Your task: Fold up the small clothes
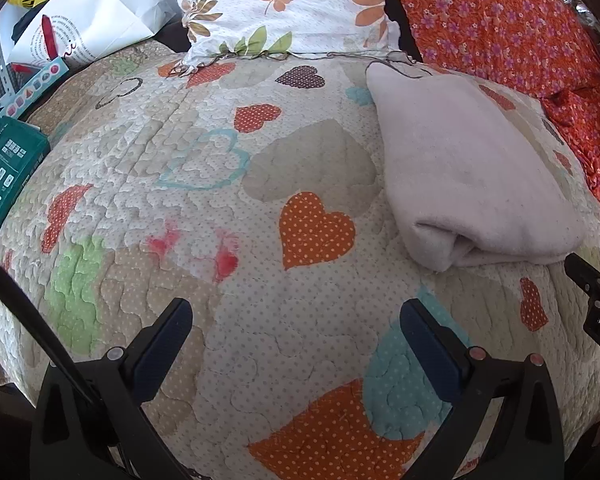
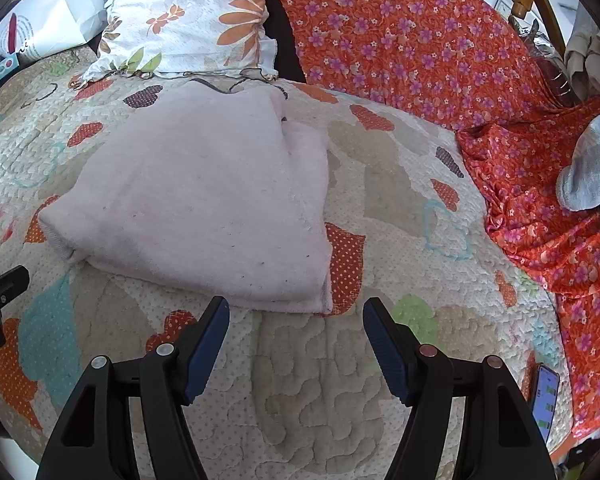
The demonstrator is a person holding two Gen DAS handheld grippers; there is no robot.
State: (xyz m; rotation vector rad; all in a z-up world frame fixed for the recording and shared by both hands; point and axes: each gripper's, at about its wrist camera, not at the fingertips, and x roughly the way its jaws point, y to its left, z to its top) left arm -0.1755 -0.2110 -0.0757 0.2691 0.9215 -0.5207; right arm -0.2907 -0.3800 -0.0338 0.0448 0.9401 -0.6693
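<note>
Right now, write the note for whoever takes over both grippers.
Left gripper: open, empty, over the quilt, left of the pink cloth.
Right gripper: open, empty, just short of the pink cloth's near edge.
Pink cloth: folded into a thick bundle, lying flat on the quilt below the pillow.
Done: this piece looks folded.
Left: a grey cloth sits crumpled on the orange sheet at far right; likely next. A phone lies by the quilt's right edge.
</note>
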